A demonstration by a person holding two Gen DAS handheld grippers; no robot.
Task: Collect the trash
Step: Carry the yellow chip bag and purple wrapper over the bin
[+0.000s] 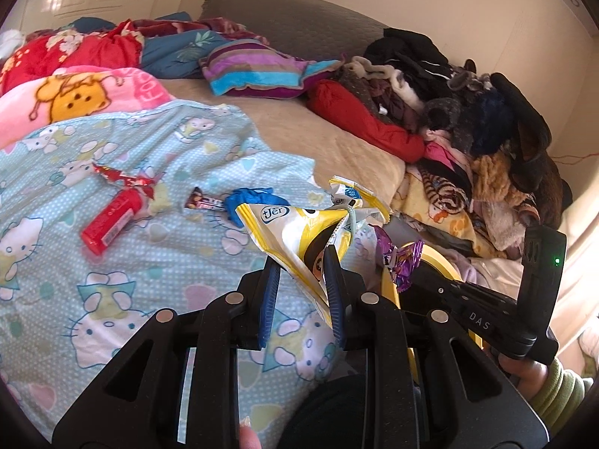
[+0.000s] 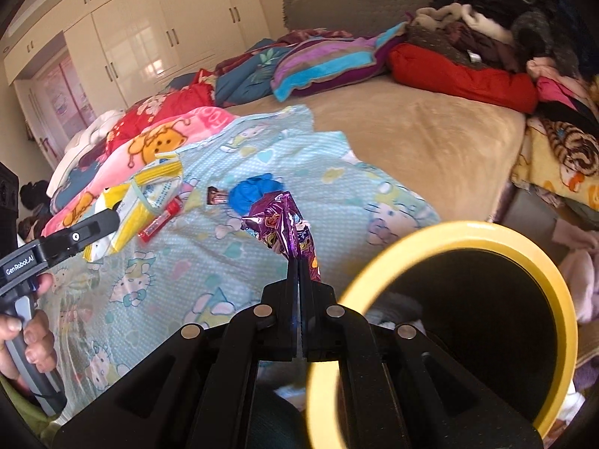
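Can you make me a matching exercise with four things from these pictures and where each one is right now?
Things:
1. purple wrapper
2. yellow snack bag
3. red tube
4. yellow-rimmed bin

Places:
A. lying on the light blue cartoon sheet
B. pinched in the right gripper
C. standing open beside the bed, on the right gripper's side
D. caught in the left gripper

Pairs: 1-B, 2-D, 3-A, 4-C
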